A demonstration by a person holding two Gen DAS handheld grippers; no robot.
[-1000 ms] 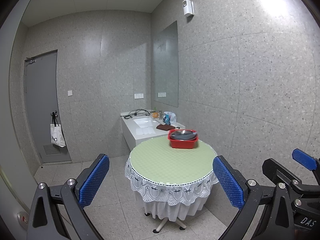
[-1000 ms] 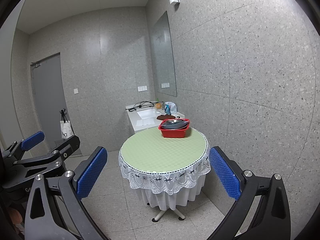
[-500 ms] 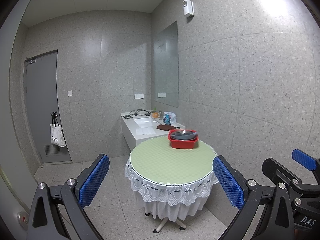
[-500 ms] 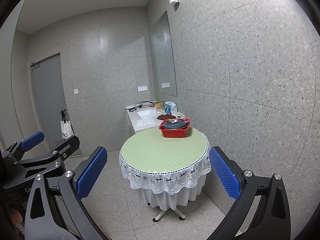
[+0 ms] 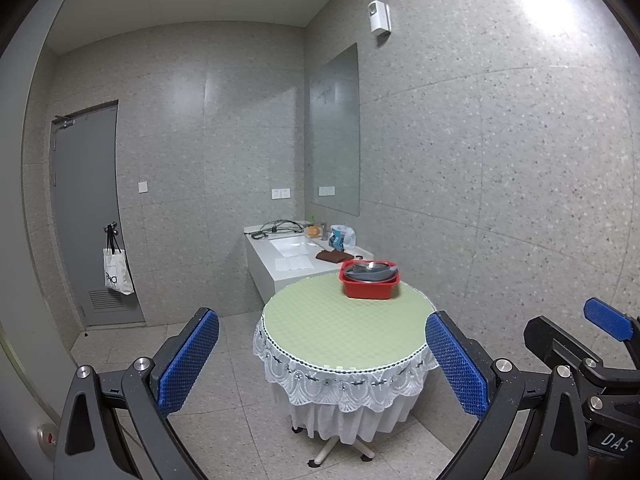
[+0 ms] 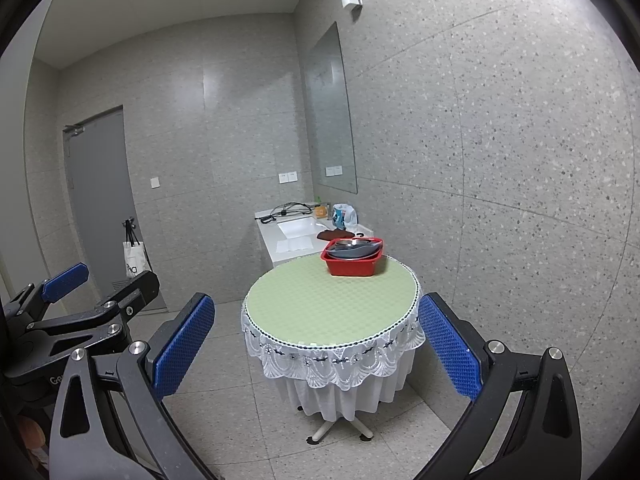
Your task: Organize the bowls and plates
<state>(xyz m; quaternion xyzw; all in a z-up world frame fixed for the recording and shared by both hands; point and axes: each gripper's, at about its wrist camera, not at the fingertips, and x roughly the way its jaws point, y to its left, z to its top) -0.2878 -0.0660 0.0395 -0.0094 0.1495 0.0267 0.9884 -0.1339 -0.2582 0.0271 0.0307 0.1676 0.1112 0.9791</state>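
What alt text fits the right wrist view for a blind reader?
Round green-topped table with white lace skirt holds a red plastic basin of grey dishes at its far edge. Open blue-padded right tongs frame it from a distance; the left tongs show at left.

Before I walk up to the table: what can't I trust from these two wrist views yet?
- Dishes in the red basin: too small in both views; plates versus bowls and their count unclear, and its wall hides the lower ones.
- Round table underside: hidden by the lace cloth.
- Right gripper and left gripper bodies: cut off by the bottom edge.
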